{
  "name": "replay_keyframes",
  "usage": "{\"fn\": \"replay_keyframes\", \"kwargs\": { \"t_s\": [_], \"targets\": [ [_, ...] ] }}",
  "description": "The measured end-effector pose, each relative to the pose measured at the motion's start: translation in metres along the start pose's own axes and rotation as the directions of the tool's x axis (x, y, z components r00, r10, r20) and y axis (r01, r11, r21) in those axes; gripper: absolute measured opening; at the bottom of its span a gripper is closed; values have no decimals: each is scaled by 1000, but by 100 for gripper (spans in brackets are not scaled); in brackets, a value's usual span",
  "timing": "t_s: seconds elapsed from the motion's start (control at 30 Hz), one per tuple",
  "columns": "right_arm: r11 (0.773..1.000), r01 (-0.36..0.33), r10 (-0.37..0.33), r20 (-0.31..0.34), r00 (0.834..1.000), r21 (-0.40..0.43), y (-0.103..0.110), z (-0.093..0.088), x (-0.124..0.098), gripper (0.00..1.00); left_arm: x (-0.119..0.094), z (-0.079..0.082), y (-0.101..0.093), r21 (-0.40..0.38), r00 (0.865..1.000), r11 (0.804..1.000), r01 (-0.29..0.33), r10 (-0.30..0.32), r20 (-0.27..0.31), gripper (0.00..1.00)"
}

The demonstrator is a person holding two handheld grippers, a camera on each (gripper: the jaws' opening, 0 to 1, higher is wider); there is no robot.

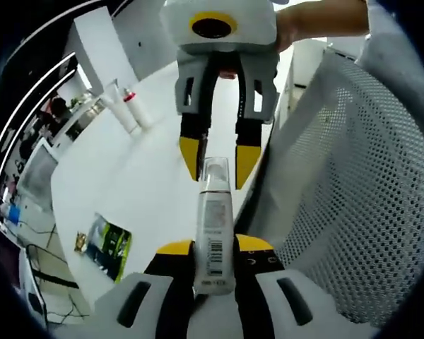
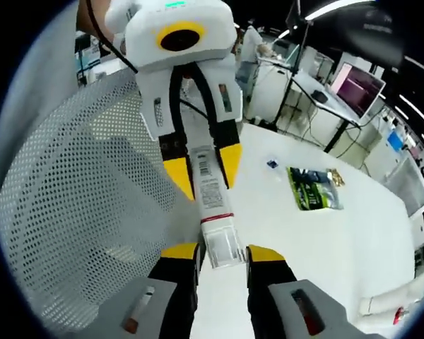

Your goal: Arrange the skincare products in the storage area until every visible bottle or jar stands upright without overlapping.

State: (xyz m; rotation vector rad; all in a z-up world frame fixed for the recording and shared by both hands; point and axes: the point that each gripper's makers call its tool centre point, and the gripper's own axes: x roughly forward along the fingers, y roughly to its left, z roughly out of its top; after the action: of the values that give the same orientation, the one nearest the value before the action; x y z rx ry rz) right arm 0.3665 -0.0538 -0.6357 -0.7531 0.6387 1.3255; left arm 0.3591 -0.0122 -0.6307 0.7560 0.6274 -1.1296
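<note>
Bottle point(image 1: 215, 233), a slim white tube-shaped item with a clear cap and a barcode label, is held in the air between the two grippers, above the white tabletop point(image 1: 127, 183) beside the white mesh basket point(image 1: 346, 191). The left gripper point(image 1: 213, 248) is clamped on the barcode end, jaws closed against its sides. The right gripper point(image 2: 222, 253) has its jaws around the clear cap end point(image 2: 222, 248); whether they press on it cannot be told. Two more white tubes point(image 1: 127, 107) stand upright near the tabletop's far edge. A green packet point(image 2: 312, 187) lies flat on the tabletop, well apart from the basket.
</note>
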Motion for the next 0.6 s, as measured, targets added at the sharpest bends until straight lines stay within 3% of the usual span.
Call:
{"fn": "replay_keyframes", "kwargs": {
  "t_s": [0.1,0.17,0.23,0.27,0.33,0.37,0.4,0.43,0.47,0.5,0.53,0.57,0.6],
  "targets": [
    [998,23,-25,30,999,62,-5,-1,0,29,-1,0,4,2,1000,1000,-20,20,0,18],
    [988,33,-42,61,997,148,-8,0,-1,35,-3,-2,12,10,998,998,-64,64,-8,18],
    [952,12,-54,127,990,305,-12,5,-3,41,-5,-3,21,-2,993,993,-116,116,-11,18],
    [921,-7,-59,158,986,390,-13,6,-4,43,-7,-2,26,-11,991,990,-137,137,-5,18],
    [805,-98,-77,268,960,585,-18,15,-9,48,-11,-2,34,-14,983,983,-184,184,1,18],
    [713,-181,-96,350,932,677,-20,25,-14,49,-12,-1,36,-17,980,980,-197,197,7,18],
    [637,-234,-116,392,913,735,-23,29,-17,49,-13,0,37,-18,979,979,-203,203,12,18],
    [536,-315,-128,445,886,783,-26,35,-20,48,-15,2,41,-11,974,974,-226,226,19,18],
    [462,-372,-138,480,866,805,-26,40,-21,47,-17,4,45,4,968,969,-249,248,28,18],
    [368,-438,-164,521,837,820,-30,46,-22,48,-16,5,44,2,969,969,-245,245,34,18],
    [307,-490,-189,557,809,816,-33,52,-23,47,-17,5,47,39,965,964,-263,262,28,18],
    [192,-542,-223,575,787,818,-37,54,-22,46,-17,5,47,65,962,960,-273,272,25,18],
    [160,-552,-235,574,784,819,-39,54,-20,46,-16,4,46,48,963,961,-271,270,23,18]
  ]
}}
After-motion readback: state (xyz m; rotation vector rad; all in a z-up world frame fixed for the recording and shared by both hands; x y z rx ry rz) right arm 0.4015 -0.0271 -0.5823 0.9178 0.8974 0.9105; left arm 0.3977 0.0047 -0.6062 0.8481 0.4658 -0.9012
